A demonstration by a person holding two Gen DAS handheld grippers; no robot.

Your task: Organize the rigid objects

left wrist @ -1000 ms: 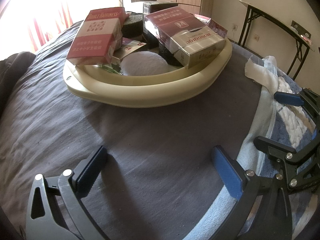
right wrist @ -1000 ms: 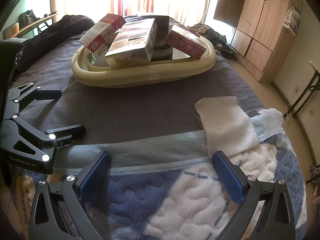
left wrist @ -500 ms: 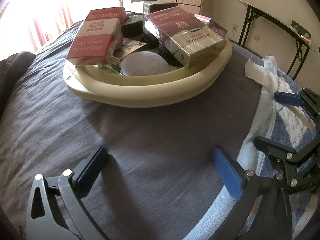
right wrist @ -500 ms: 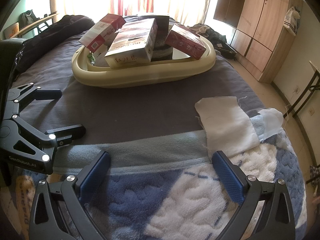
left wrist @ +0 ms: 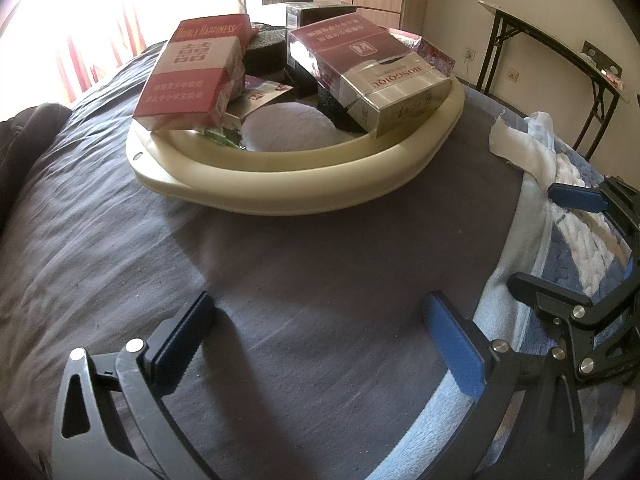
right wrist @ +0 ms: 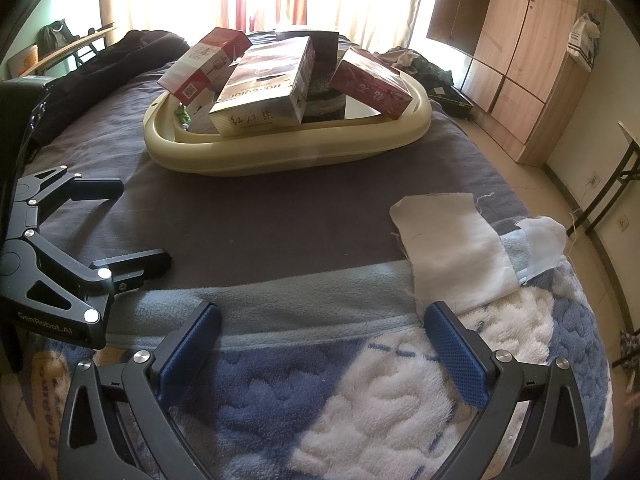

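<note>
Both tools sat low over the bed [left wrist: 280, 264], well short of the cream plastic basin [left wrist: 304, 184] that held the boxes. The left hand-held gripper [left wrist: 320, 340] had its jaws spread wide with nothing between them, over the grey sheet; the right hand-held gripper [right wrist: 320, 344] was equally wide and empty, above the blue-and-white blanket [right wrist: 360, 400], beside a white cloth [right wrist: 452, 248].

The boxes were piled loosely in the basin, not packed. The Double Happiness carton [left wrist: 192, 76] leaned on the left rim, and the Hongqiqu carton [left wrist: 372, 80] (printed upside down from this side) tilted over the near right rim. A third red carton [right wrist: 372, 82] rested on the far right edge.

The likely trouble was the pile itself: lifting one carton could tip its neighbour over the rim. The soft mattress could let the basin rock under a push. Glossy cartons might slip from a shallow grip.
</note>
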